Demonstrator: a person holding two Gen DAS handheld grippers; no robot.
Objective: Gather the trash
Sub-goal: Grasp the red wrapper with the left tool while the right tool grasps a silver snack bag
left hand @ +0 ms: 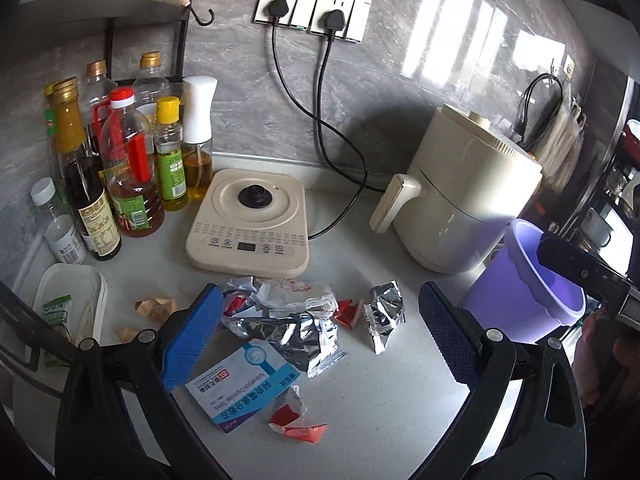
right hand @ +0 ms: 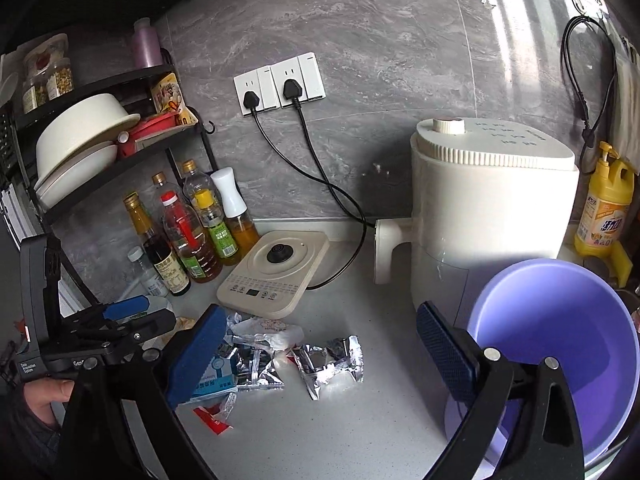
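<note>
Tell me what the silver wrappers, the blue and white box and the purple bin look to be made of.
Silver wrappers: likely metallised foil film; crinkled, mirror-bright, with crimped sealed edges.
Blue and white box: probably thin printed card; flat faces, crisp edges, slight sheen.
Purple bin: apparently moulded plastic; smooth, uniform colour, soft satin highlights, ridged rim.

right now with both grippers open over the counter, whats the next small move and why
Probably lower the left gripper onto the crumpled silver wrapper and close on it. Both grippers are open and empty, that wrapper lies between the left fingers, and the purple bin sits empty by the right gripper. The blue and white box and red scraps can follow.
</note>
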